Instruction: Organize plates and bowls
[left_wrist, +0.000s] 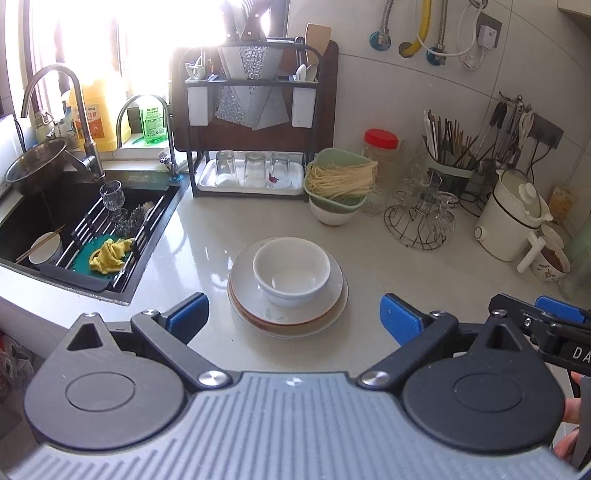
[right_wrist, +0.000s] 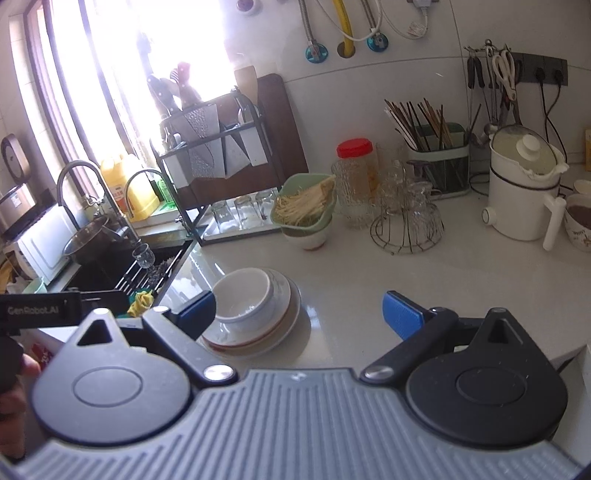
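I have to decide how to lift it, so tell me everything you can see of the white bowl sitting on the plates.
The white bowl looks like glazed ceramic, round and deep, with a smooth thick rim and a narrower base. It stands upright and appears empty. It sits on top of the stack of plates, off centre toward the stack's far side, on the pale countertop right of the sink. Neither gripper touches it; the left gripper hovers open just before the stack.

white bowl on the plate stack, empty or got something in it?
Empty. The white bowl sits upright on the plate stack, and its bare white inside shows in both wrist views.
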